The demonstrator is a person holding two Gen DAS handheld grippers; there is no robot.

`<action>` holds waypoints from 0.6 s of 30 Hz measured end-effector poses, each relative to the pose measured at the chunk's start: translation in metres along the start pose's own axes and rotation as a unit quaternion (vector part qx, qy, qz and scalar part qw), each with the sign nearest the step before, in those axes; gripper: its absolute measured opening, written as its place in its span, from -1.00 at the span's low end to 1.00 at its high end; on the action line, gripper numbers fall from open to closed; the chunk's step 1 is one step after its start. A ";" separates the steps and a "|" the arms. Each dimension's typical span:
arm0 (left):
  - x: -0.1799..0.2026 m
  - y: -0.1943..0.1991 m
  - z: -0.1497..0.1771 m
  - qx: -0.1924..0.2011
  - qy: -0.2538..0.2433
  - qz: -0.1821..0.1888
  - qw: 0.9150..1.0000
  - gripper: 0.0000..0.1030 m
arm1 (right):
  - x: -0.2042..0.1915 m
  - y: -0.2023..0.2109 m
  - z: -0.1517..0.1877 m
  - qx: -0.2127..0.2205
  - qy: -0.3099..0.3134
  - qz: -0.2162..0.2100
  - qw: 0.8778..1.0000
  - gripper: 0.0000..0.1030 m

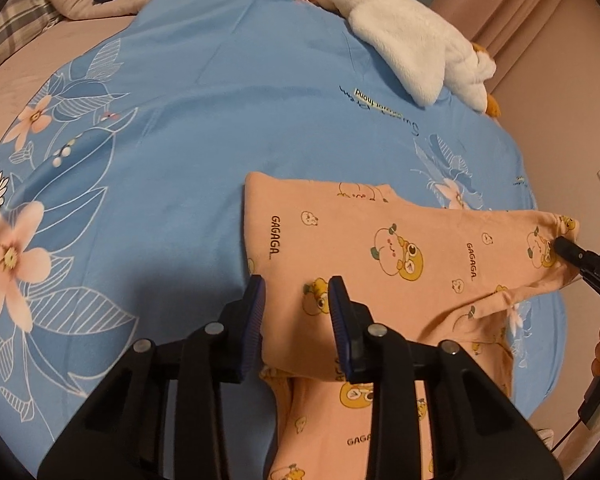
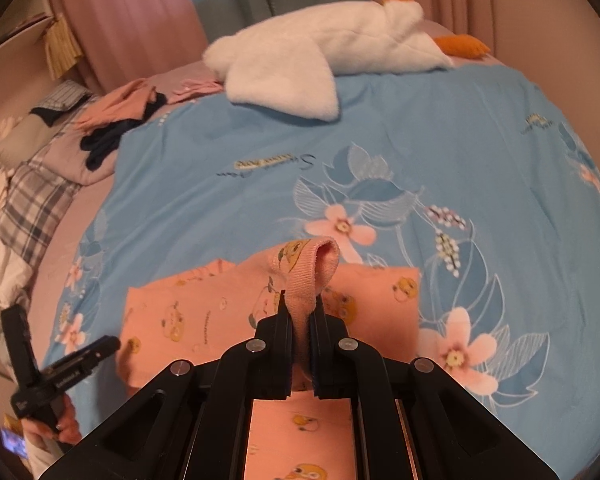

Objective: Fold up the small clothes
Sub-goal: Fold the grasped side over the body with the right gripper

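The peach printed garment [image 1: 400,248] lies on the blue floral bedspread [image 1: 204,128], hanging off its 6 o'clock edge. The right tool [image 2: 301,312] is clamped on its ribbed cuff [image 2: 316,268]. The left tool [image 1: 296,296] stands partly apart, straddling the cloth's edge unpinched. Only the right wrist view shows the cuff grip; the white plush duck [image 2: 320,56] sits at 12 o'clock.

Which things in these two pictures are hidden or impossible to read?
- Left wrist view: lower part of the orange garment, hidden behind the left tool and cut by the frame edge.
- Right wrist view: the cuff's pinched end, hidden inside the right tool.
- Both views: script on the blue sheet, too small.
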State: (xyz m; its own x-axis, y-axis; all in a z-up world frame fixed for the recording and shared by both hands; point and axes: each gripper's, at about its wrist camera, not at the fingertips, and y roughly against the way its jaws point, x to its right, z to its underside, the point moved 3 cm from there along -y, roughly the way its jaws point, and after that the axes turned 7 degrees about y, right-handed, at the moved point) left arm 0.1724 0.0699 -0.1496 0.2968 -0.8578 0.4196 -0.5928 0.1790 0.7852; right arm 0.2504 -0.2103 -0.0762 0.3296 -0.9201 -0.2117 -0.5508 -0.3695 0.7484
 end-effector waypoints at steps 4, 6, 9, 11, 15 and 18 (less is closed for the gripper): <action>0.002 -0.009 0.001 -0.005 -0.012 -0.010 1.000 -0.42 | 0.010 -0.009 0.009 -0.012 -0.013 0.002 1.000 -0.84; 0.000 -0.014 0.001 -0.011 -0.010 -0.011 1.000 -0.46 | 0.013 -0.013 0.012 -0.016 -0.014 0.009 1.000 -0.84; -0.001 -0.018 0.002 -0.017 -0.010 -0.018 1.000 -0.46 | 0.017 -0.019 0.015 -0.022 -0.017 0.017 0.999 -0.84; -0.001 -0.020 0.001 -0.019 -0.009 -0.020 1.000 -0.46 | 0.019 -0.021 0.017 -0.024 -0.020 0.017 0.999 -0.84; -0.001 -0.019 0.000 -0.019 -0.008 -0.019 1.000 -0.46 | 0.022 -0.022 0.019 -0.024 -0.024 0.019 0.999 -0.84; 0.001 -0.020 0.000 -0.020 -0.008 -0.018 1.000 -0.46 | 0.025 -0.022 0.020 -0.024 -0.028 0.020 0.999 -0.84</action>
State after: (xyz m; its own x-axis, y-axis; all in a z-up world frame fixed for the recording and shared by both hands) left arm 0.1846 0.0652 -0.1648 0.3055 -0.8716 0.3834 -0.5508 0.1667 0.8178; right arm 0.2552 -0.2277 -0.1109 0.2629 -0.9406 -0.2149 -0.5255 -0.3264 0.7857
